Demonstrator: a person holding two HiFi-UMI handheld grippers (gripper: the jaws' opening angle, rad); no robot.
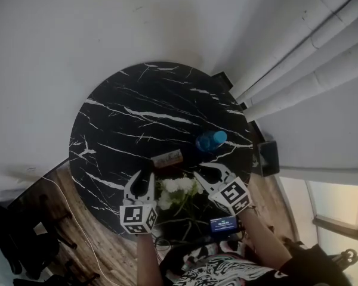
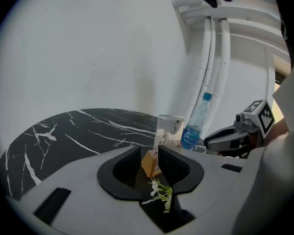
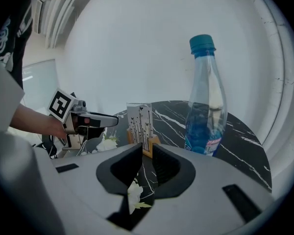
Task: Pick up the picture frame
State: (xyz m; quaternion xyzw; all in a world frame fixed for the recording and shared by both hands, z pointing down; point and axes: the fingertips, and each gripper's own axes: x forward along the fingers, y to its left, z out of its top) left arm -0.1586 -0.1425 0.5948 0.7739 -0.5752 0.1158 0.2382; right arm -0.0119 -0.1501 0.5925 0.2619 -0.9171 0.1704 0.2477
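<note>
The picture frame (image 1: 169,158) is a small clear panel with black flower print on a wooden base, upright near the front of the round black marble table (image 1: 131,112). In the left gripper view the picture frame (image 2: 169,128) stands just beyond my left gripper (image 2: 150,156), whose jaws stand apart with nothing pressed between them. In the right gripper view the picture frame (image 3: 139,120) is straight ahead of my right gripper (image 3: 146,156), whose jaws are shut and empty. From the head view, my left gripper (image 1: 141,180) and right gripper (image 1: 206,173) flank the frame from the near side, neither touching it.
A blue-capped water bottle (image 1: 212,140) stands right of the frame, close to the right gripper. White flowers (image 1: 178,189) lie at the table's near edge between the grippers. White wall and pipes (image 1: 298,46) rise behind; wooden floor with cables lies below.
</note>
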